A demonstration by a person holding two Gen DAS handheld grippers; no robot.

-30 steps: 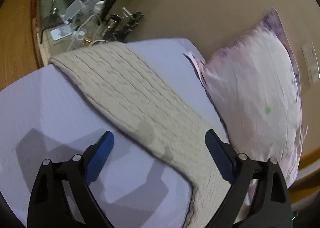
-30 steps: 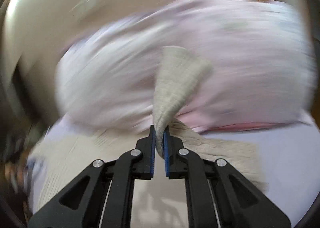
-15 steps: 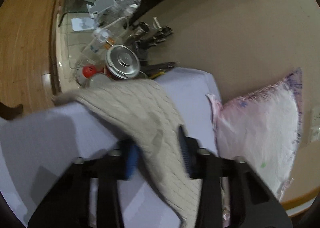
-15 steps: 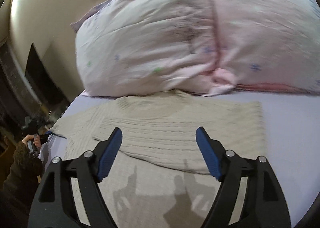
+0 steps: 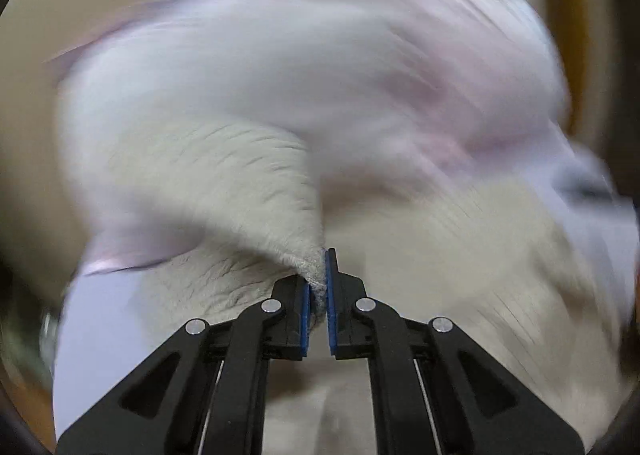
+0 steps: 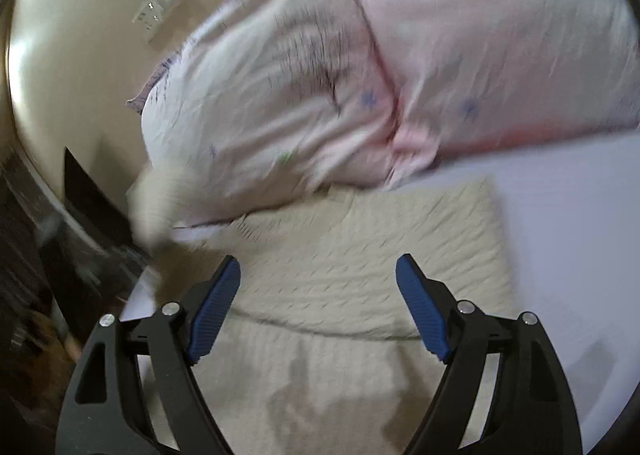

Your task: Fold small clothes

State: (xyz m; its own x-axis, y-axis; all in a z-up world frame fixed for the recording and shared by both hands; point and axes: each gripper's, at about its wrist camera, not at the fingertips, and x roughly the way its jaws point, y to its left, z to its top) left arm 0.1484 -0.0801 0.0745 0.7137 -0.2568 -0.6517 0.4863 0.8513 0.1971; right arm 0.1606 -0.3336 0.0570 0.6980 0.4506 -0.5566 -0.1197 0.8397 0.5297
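Observation:
A beige cable-knit sweater (image 6: 360,255) lies on the lavender bed sheet (image 6: 560,215), with one part folded over its body. My left gripper (image 5: 318,267) is shut on a beige sleeve (image 5: 224,183) and holds it lifted above the rest of the sweater (image 5: 460,255); this view is motion-blurred. My right gripper (image 6: 318,279) is open and empty, hovering just above the folded sweater. The lifted sleeve shows as a blur at the left of the right wrist view (image 6: 160,207).
A big pink-white floral pillow (image 6: 360,75) leans against the beige wall (image 6: 80,35) right behind the sweater, and fills the top of the left wrist view (image 5: 320,75). Dark furniture and clutter (image 6: 48,275) lie beyond the bed's left edge.
My left gripper closed on the sleeve and lifted it, swinging toward the pillow. My right gripper let go of the fabric a second ago and has stayed open above the sweater.

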